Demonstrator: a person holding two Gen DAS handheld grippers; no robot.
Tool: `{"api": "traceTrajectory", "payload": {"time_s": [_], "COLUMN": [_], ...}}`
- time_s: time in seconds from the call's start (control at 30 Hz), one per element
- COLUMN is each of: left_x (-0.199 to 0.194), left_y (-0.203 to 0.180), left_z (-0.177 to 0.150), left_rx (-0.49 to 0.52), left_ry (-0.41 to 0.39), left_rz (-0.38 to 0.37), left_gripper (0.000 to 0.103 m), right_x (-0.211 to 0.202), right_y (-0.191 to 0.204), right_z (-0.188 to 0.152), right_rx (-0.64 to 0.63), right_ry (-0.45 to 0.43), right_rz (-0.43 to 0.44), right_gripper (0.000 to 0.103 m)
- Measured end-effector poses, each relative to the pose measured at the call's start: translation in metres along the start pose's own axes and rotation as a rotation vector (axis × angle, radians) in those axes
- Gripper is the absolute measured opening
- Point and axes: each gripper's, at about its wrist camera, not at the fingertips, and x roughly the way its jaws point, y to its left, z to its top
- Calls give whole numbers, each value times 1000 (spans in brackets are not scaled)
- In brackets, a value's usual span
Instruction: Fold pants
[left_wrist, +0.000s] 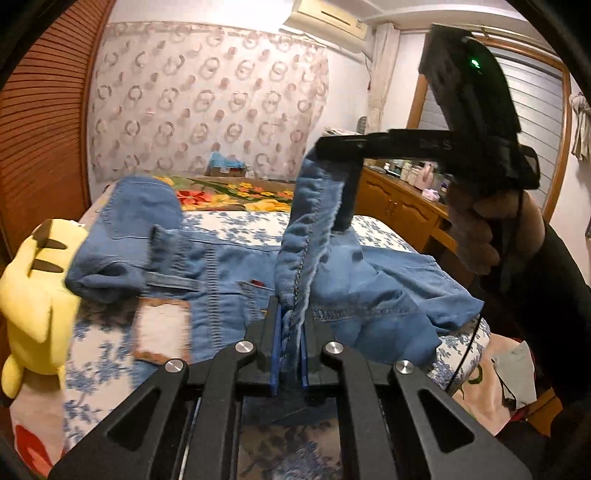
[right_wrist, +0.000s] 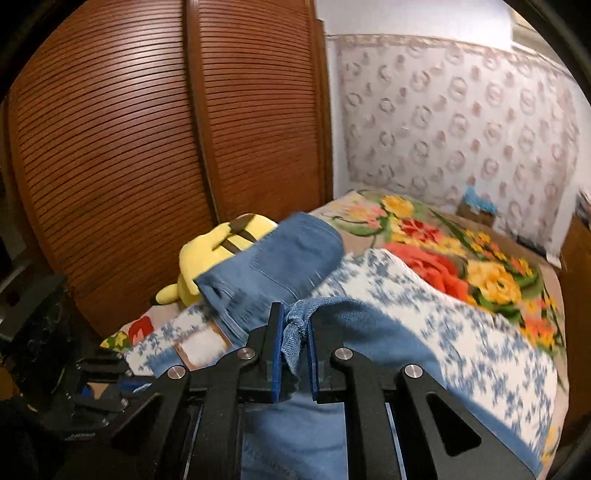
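Room: a bedroom, with a slatted wooden wardrobe (right_wrist: 147, 140) on the left and a patterned cloth (left_wrist: 207, 99) hung over the far wall.
Bed: my work surface, its blue-flowered sheet (left_wrist: 236, 225) overlaid farther back by a bright floral blanket (right_wrist: 480, 273).
Plush toy: yellow (left_wrist: 33, 295), lying at the bed's left edge beside the denim.
Pants: blue jeans (left_wrist: 229, 273) spread across the bed, one edge lifted off it in a ridge.
Box: a small one (left_wrist: 225, 168) at the headboard, with something blue in it that I cannot make out.
Left gripper (left_wrist: 291, 347): pressed together, pinching the raised seam.
Right gripper (right_wrist: 297, 350): clamped on a bunched denim edge, and my hand (left_wrist: 480, 229) grips its handle.
Dresser: wooden (left_wrist: 399, 199), right of the bed, bottles on top.
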Motion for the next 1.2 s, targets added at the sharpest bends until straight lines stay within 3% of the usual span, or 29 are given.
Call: {"api": "traceTrajectory", "payload": {"time_s": [0.3, 0.53, 0.73, 0.77, 0.83, 0.97, 1.07, 1.13, 1.2], "left_x": [-14, -11, -12, -11, -8, -2, 0, 0, 0], "left_y": [34, 47, 62, 62, 65, 68, 69, 71, 72], "left_z": [-15, -31, -37, -37, -39, -42, -44, -44, -43], "left_rx": [-55, -82, -111, -113, -117, -129, -135, -141, -148], "left_ry": [12, 49, 67, 73, 89, 117, 130, 127, 117], "left_rz": [58, 78, 86, 88, 91, 105, 118, 115, 115], "left_gripper": [9, 9, 9, 9, 9, 10, 23, 44, 55], "right_x": [64, 98, 132, 135, 142, 147, 131, 115, 102], "right_y": [4, 27, 26, 24, 17, 1, -17, -34, -57], "right_z": [26, 30, 19, 19, 21, 29, 22, 13, 0], "right_rx": [-75, -159, -148, -140, -124, -91, -84, -72, -39], "right_ry": [23, 12, 77, 95, 138, 148, 134, 133, 148], "right_rz": [23, 46, 23, 17, 8, -7, -44, -83, -119], "right_gripper": [10, 10, 10, 12, 34, 45, 45, 45, 45]}}
